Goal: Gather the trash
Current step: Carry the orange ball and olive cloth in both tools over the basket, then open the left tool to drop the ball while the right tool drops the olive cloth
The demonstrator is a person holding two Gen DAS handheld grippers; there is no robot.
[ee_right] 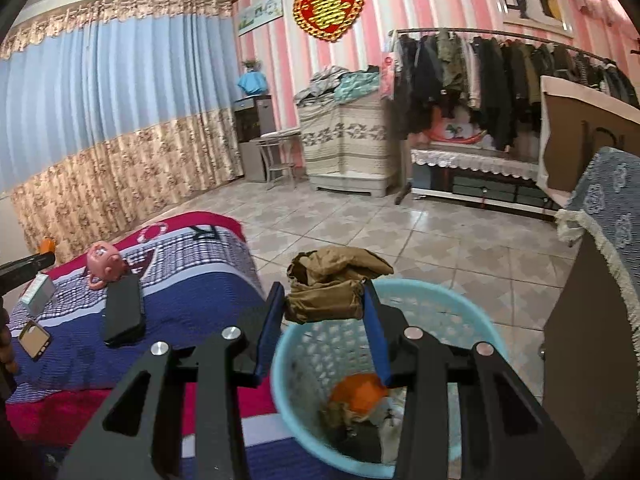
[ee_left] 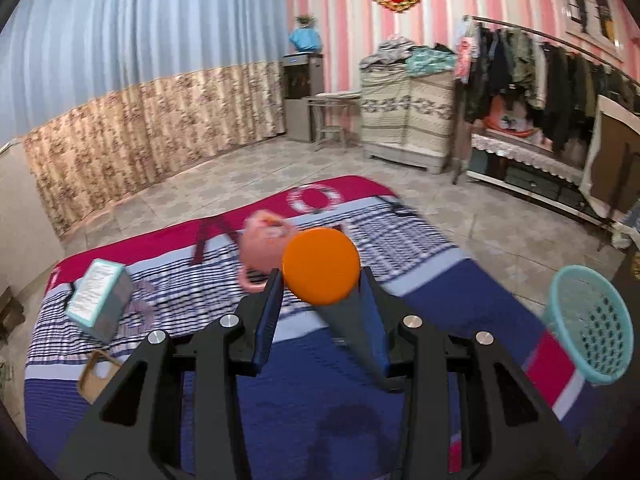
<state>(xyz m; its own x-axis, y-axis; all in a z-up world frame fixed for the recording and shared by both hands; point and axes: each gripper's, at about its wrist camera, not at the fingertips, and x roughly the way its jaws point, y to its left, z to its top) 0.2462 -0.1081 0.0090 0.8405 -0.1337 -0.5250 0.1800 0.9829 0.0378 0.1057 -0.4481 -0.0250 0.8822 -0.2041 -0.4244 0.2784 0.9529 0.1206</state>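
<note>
The left gripper [ee_left: 322,280] is pinching a stiff, light orange-capped tube [ee_left: 321,266]; the right gripper [ee_right: 324,300] is pinching soft crumpled brown paper [ee_right: 334,286] above the basket [ee_right: 476,312].

Orange disc [ee_left: 321,266]; teal perforated basket [ee_left: 592,326]; khaki crumpled wad [ee_right: 334,284], perhaps paper; red-white-blue striped blanket [ee_left: 460,292].

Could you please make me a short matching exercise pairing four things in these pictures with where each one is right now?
Things:
1. orange disc
2. brown wad
3. pink mug
4. orange scrap

Places:
A. inside the basket
B. on the blanket
C. in the right hand-held gripper
D. in the left hand-held gripper

Pairs: 1-D, 2-C, 3-B, 4-A
</note>
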